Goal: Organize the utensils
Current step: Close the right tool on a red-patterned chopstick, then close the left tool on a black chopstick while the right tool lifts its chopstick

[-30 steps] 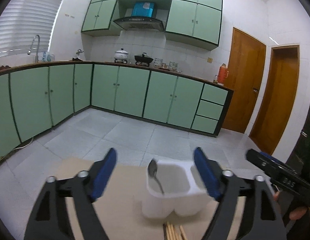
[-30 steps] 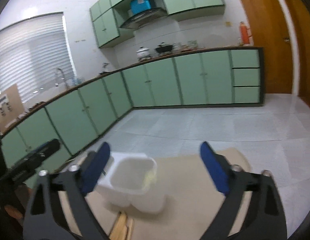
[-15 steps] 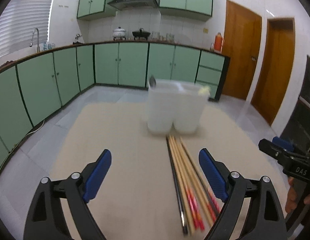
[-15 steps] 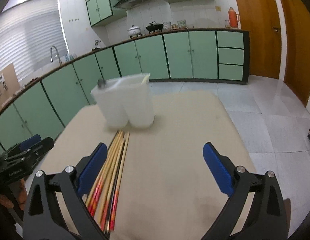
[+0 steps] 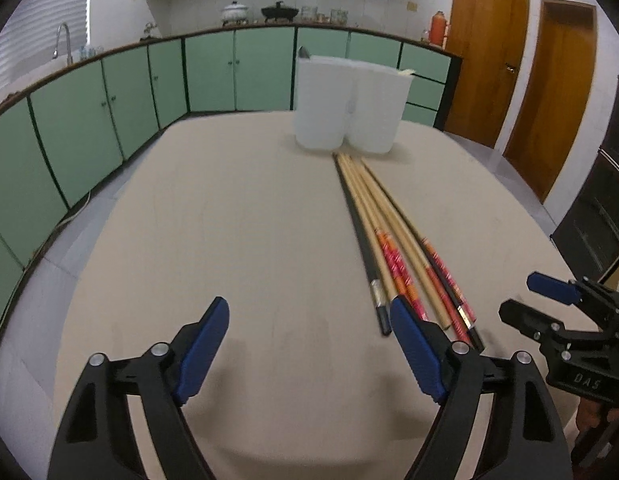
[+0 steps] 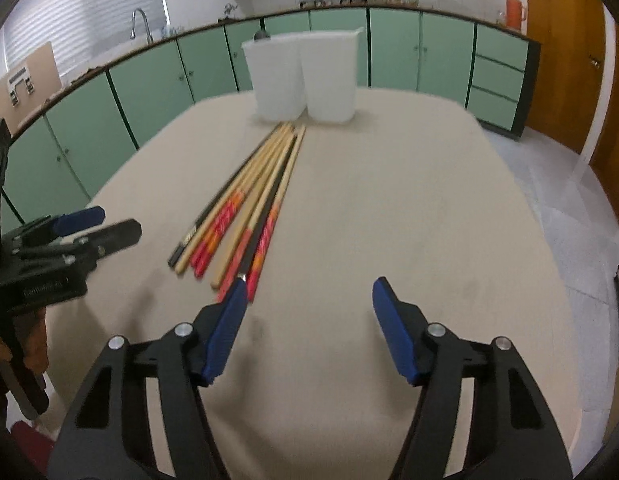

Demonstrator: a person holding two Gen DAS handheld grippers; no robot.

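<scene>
Left wrist view: the beige tabletop (image 5: pixel 237 216) lies bare ahead and leftward to its rounded edge, the chopsticks (image 5: pixel 393 248) run from beside the right pad toward the white holder (image 5: pixel 349 108) near the far edge, and the left claw (image 5: pixel 309 344) hangs released and narrowing, nothing between its pads. Right wrist view: open tabletop spreads ahead and rightward to the edge, the chopsticks' near ends lie just past the left pad, and the right claw (image 6: pixel 305 320) is closing on nothing.
</scene>
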